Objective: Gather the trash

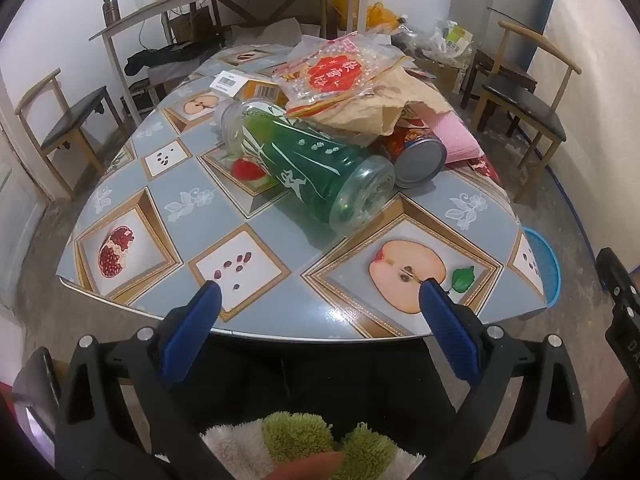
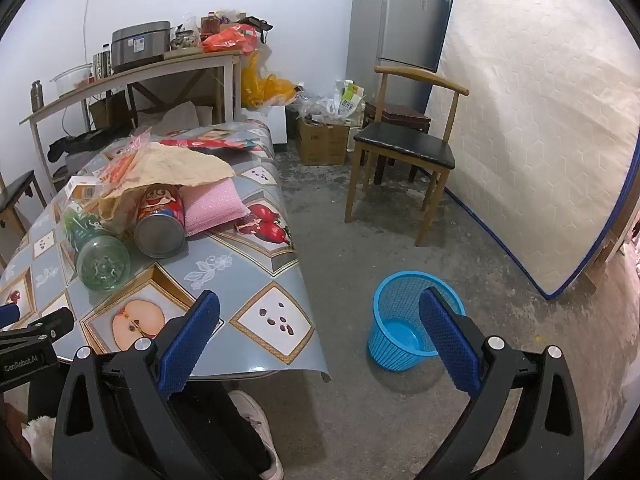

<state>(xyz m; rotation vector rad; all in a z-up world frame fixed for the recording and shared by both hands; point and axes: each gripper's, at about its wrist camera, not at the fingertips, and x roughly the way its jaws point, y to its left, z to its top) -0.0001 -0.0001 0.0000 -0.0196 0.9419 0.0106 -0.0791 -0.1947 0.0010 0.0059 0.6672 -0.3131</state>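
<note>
Both grippers wide open w/ nothing held; bottle (image 1: 304, 168) lies at 12 o'clock of left gripper (image 1: 320, 300), long axis 11-to-5, left nearer than right gripper (image 2: 320, 312)

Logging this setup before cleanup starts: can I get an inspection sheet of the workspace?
Surface: table under a glossy fruit-print cloth.
Job's things: green bottle and can lying on their sides; brown paper, snack bag, pink pad; blue basket on the floor, nothing seen inside.
Clutter: boxes.
Grippers: left hand-held gripper and right hand-held gripper open, holding nothing.
Cables: nothing seen on the table.
Surroundings: chair, fridge, mattress.
</note>
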